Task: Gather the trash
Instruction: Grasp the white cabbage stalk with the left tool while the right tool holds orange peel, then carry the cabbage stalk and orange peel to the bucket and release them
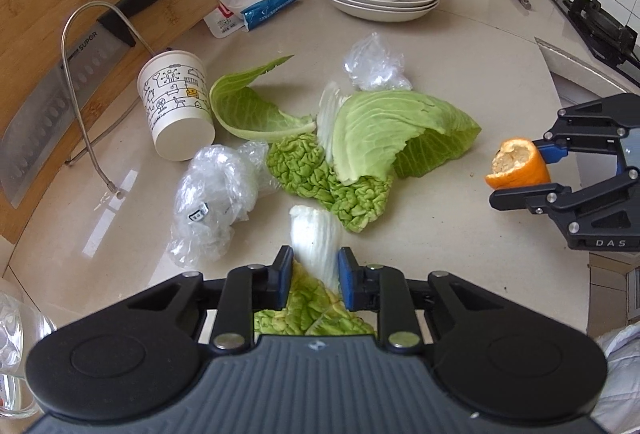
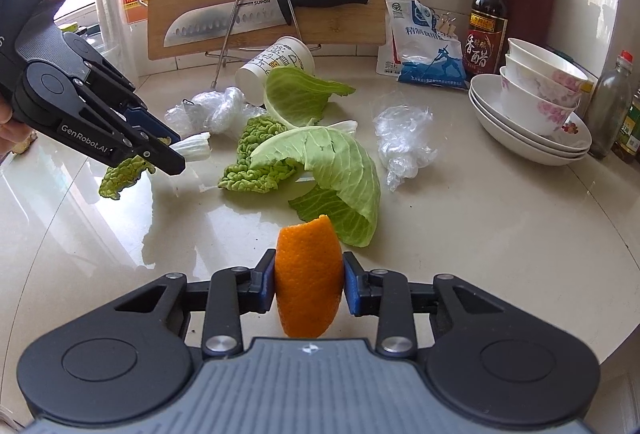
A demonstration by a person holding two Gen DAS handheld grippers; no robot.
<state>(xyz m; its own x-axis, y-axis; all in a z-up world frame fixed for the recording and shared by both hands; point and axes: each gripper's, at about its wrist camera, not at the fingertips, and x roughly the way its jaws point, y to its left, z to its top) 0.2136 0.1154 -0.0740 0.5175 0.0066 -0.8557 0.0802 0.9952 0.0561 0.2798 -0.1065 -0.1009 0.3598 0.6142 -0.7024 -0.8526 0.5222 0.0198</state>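
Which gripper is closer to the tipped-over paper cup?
Left. The left gripper, holding a napa cabbage leaf, is nearer the paper cup; the right gripper holds orange peel far across.

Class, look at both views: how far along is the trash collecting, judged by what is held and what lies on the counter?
Nothing looks binned yet; no bin shows. In hand: the left tool grips a crinkled napa leaf with white stem, and the right tool grips an orange peel. Left: the smooth green cabbage leaves, two crumpled clear plastic wraps and the tipped paper cup.
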